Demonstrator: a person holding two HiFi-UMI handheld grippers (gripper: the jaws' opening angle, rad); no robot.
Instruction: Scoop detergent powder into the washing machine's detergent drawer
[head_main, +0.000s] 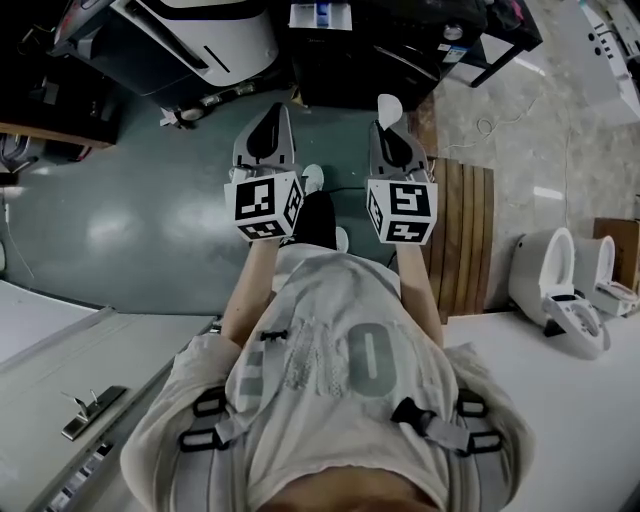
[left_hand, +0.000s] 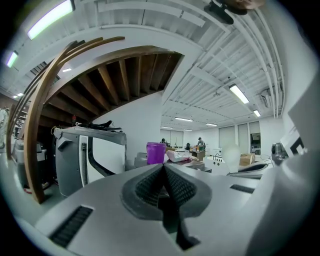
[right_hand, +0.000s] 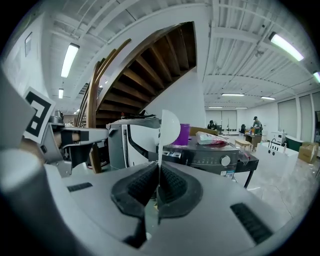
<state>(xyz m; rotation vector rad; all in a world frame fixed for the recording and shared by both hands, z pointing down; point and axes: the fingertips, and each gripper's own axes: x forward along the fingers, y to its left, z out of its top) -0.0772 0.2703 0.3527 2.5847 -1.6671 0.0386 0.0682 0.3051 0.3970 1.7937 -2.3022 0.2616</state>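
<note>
White scoop (right_hand: 169, 127) is clamped upright in the right tool (right_hand: 159, 174); left tool (left_hand: 164, 174) is closed, empty. Carry it steady toward the washing machine (head_main: 362, 58) at twelve o'clock.

Glossy grey-green floor (head_main: 130, 230); wooden slat board (head_main: 465, 235) at right, white toilets (head_main: 550, 285) near it. Wooden staircase (right_hand: 150, 70) overhead; ceiling tube lights (right_hand: 70, 59) lit.

Green floor (head_main: 130, 230) w/ wood slat board (head_main: 465, 240).

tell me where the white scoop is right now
The white scoop is clamped in the right claw, on the head view's right side, its bowl poking out past the jaws.
</note>
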